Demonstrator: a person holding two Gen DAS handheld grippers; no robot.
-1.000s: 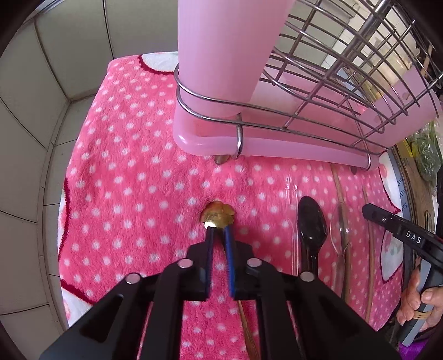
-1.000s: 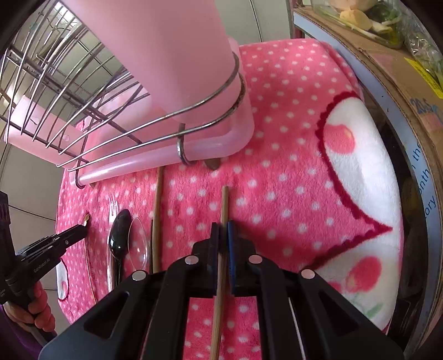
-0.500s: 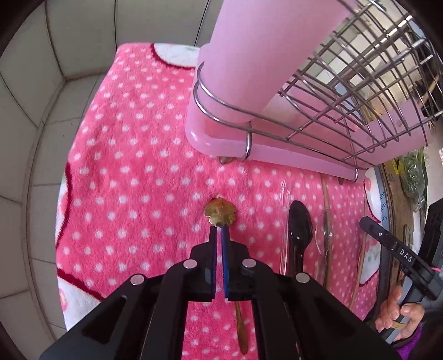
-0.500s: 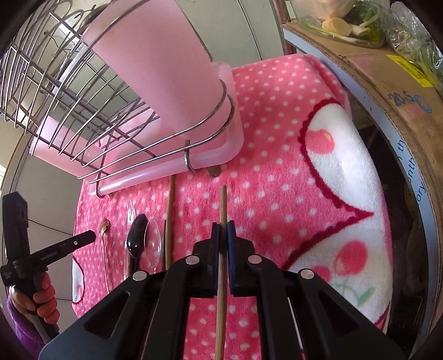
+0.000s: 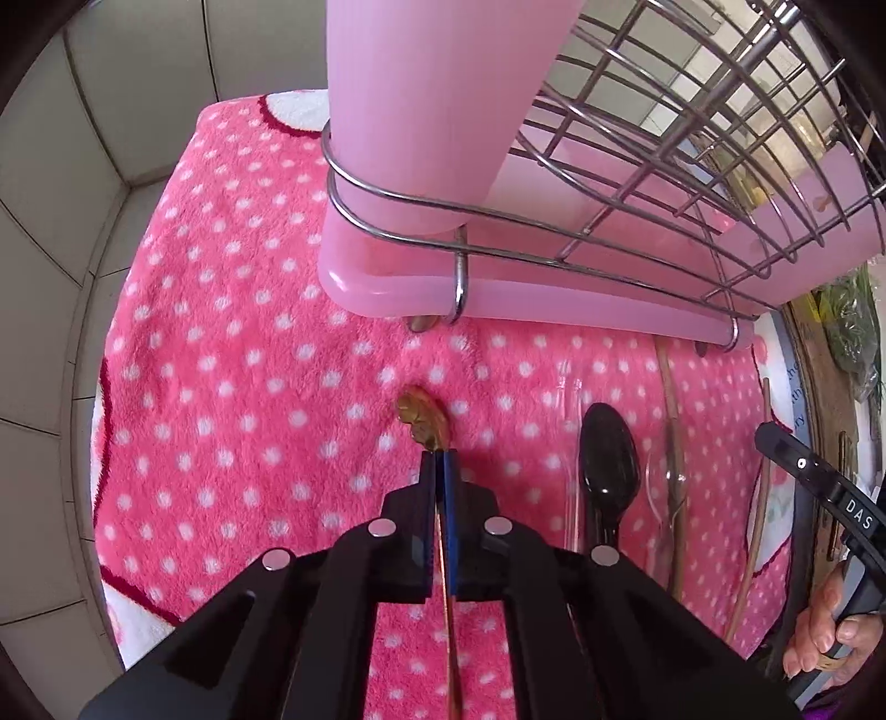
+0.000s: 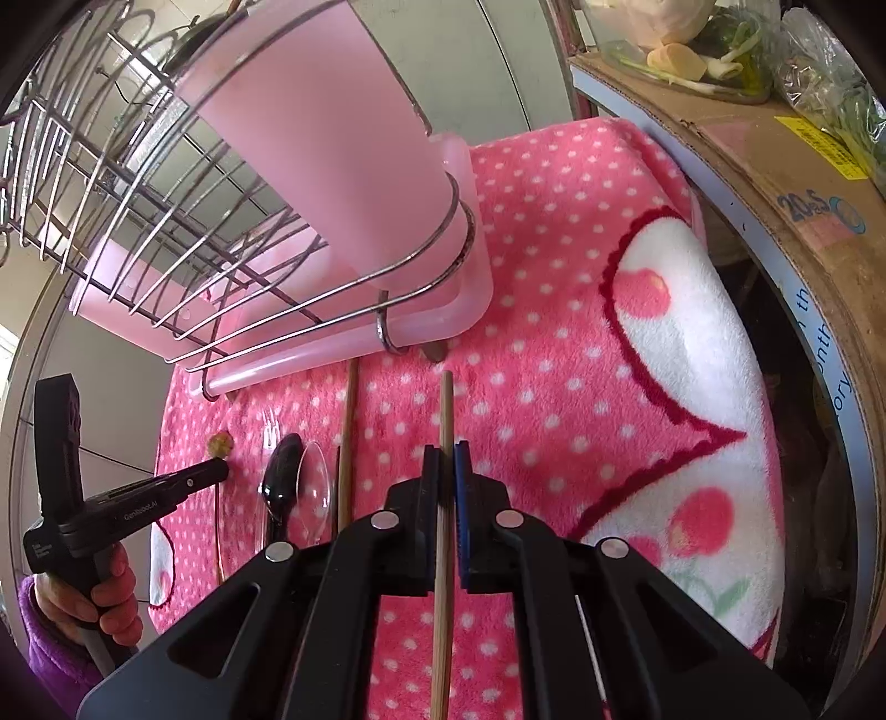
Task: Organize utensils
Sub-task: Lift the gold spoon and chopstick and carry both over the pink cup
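Observation:
My left gripper (image 5: pixel 438 462) is shut on a thin gold utensil (image 5: pixel 422 416) with a leaf-shaped end, held just above the pink dotted towel (image 5: pixel 232 387). My right gripper (image 6: pixel 446 459) is shut on a wooden chopstick (image 6: pixel 446 410) that points toward the rack. A black spoon (image 5: pixel 606 459), a clear plastic spoon (image 5: pixel 667 487), a clear fork (image 5: pixel 570 399) and a second chopstick (image 6: pixel 348 426) lie on the towel between the grippers. The pink utensil cup (image 5: pixel 432 105) stands in the wire dish rack (image 5: pixel 692 166) ahead.
The rack sits on a pink drip tray (image 5: pixel 554 299). A tiled wall (image 5: pixel 55 221) lies to the left. A cardboard box (image 6: pixel 775 166) with vegetables (image 6: pixel 692 50) borders the towel on the right. The right gripper shows in the left view (image 5: pixel 797 471), the left gripper in the right view (image 6: pixel 199 476).
Both grippers have risen and tilted with their utensils. The left gripper closed fully on the gold utensil. The rack and cup now loom larger in both views.

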